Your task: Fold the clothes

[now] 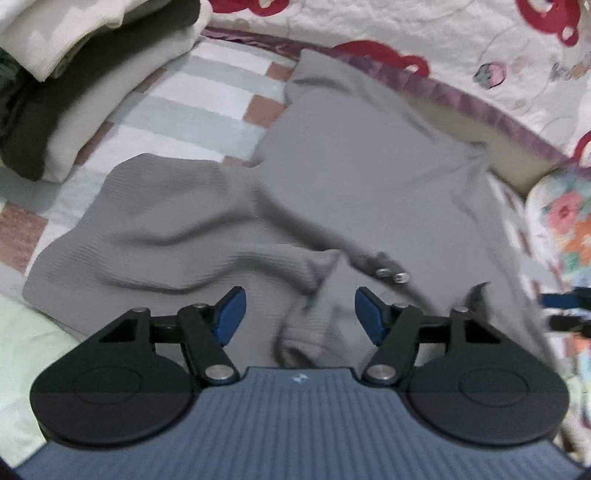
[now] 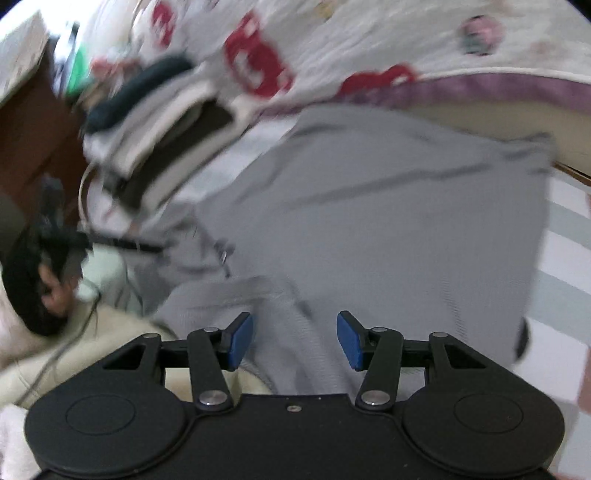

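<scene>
A grey ribbed garment [image 1: 351, 155] lies rumpled across the striped bed cover [image 1: 207, 96], with two metal cord tips [image 1: 391, 275] showing near its middle. My left gripper [image 1: 301, 317] hangs just over it with its jaws apart; a raised fold of grey cloth stands between the blue pads [image 1: 232, 317] without being pinched. In the blurred right wrist view the same grey garment [image 2: 388, 221] fills the middle. My right gripper [image 2: 295, 341] is open above its near edge, with cloth below the pads [image 2: 351, 341] and none gripped.
A stack of folded clothes [image 1: 74, 74] sits at the back left, seen also as the stack [image 2: 147, 122] in the right wrist view. A white quilt with red print [image 1: 369, 22] lies behind. A floral cushion [image 1: 565, 221] is at the right. A hand [image 2: 55, 291] shows blurred at the left.
</scene>
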